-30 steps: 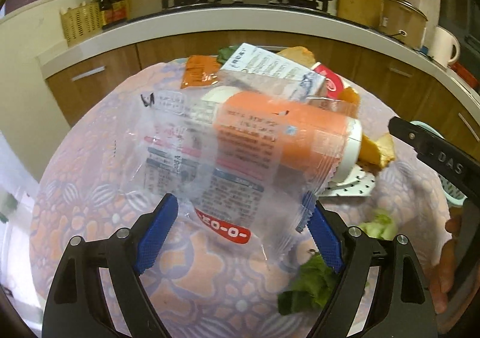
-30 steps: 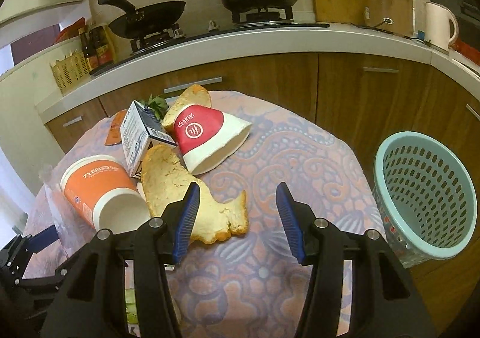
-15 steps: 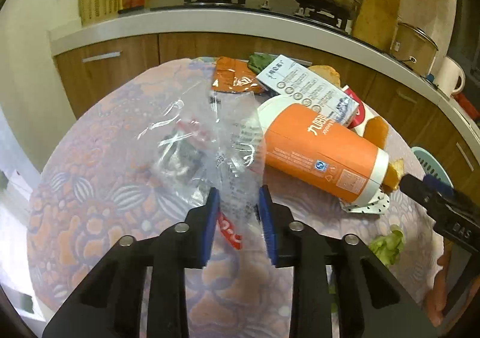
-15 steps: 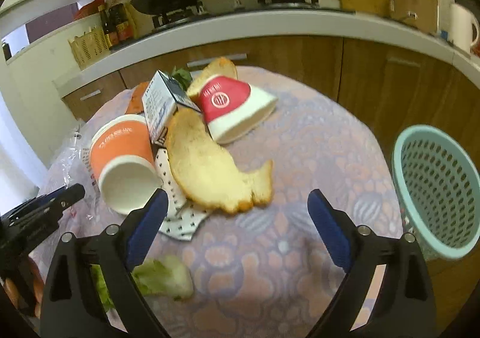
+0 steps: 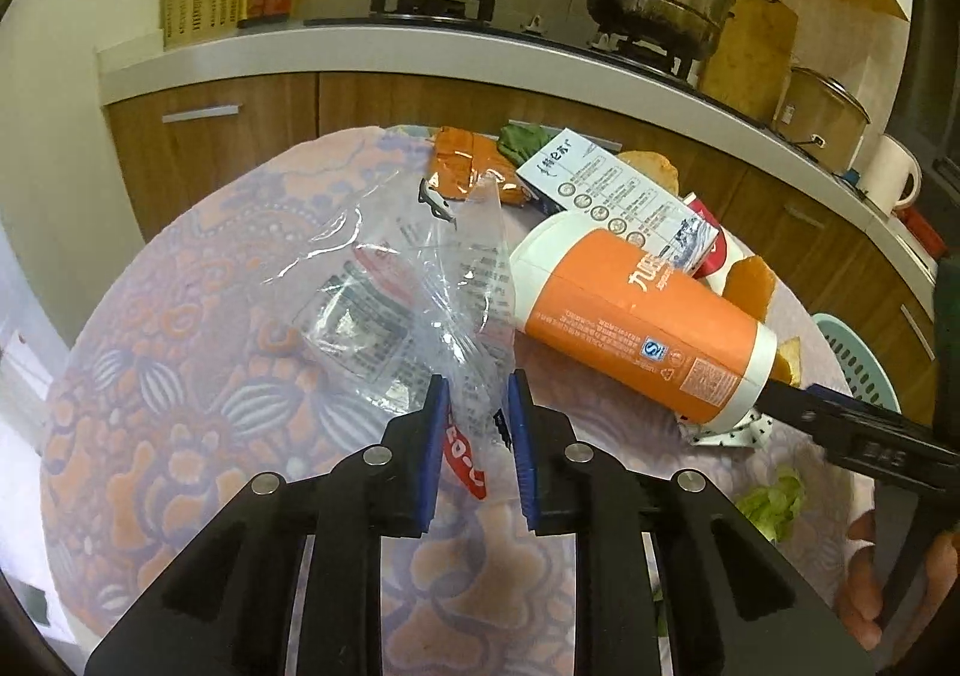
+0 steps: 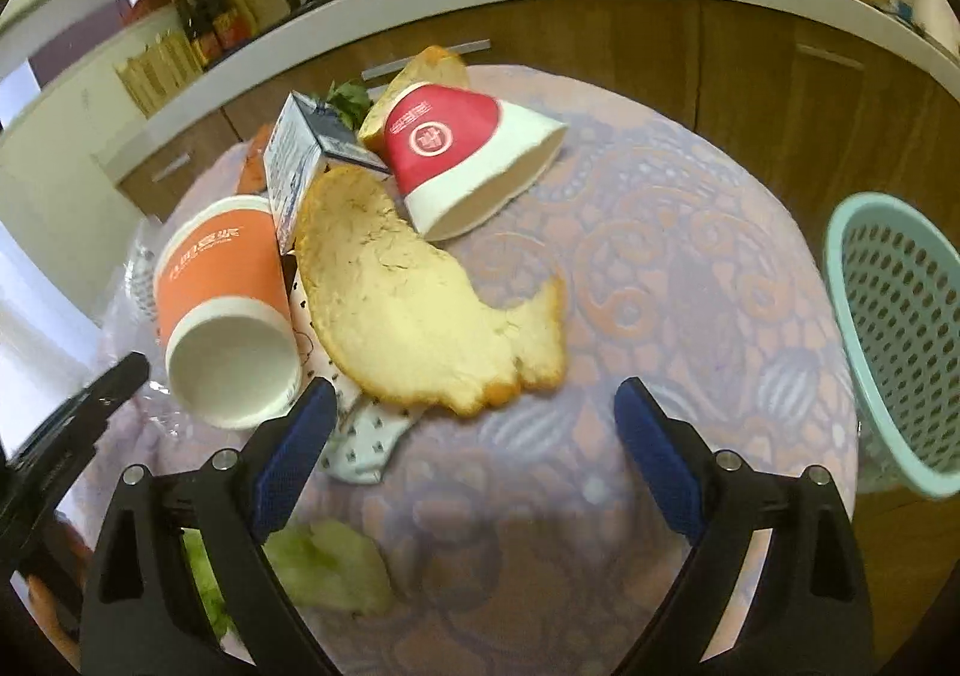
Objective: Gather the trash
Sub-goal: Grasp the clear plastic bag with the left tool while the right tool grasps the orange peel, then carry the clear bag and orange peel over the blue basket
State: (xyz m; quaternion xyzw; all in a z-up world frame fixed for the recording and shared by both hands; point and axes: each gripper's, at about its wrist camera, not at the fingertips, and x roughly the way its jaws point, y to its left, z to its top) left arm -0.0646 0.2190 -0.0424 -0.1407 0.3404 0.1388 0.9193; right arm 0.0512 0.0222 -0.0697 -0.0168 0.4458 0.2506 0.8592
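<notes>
My left gripper (image 5: 478, 394) is closing its jaws on a clear printed plastic wrapper (image 5: 408, 286), which is bunched up between the blue pads. To the right of it an orange paper cup (image 5: 636, 328) lies on its side. My right gripper (image 6: 474, 406) stands wide open just above the table, with nothing between its fingers. Ahead of it lie a torn flatbread piece (image 6: 414, 298), the orange cup (image 6: 222, 268), a red-and-white cup (image 6: 462, 148) and a small carton (image 6: 294, 160). A lettuce scrap (image 6: 324, 562) lies near its left finger.
The round table (image 6: 660, 268) has a patterned purple-orange cloth. A teal mesh basket (image 6: 894, 340) stands past its right edge. An orange packet (image 5: 462, 166) lies at the far side, and a dotted paper napkin (image 6: 360, 442) under the bread. A kitchen counter with pots runs behind.
The left jaws went from wide open to closed around the wrapper, crumpling it. The right jaws opened wide and sank towards the bread.
</notes>
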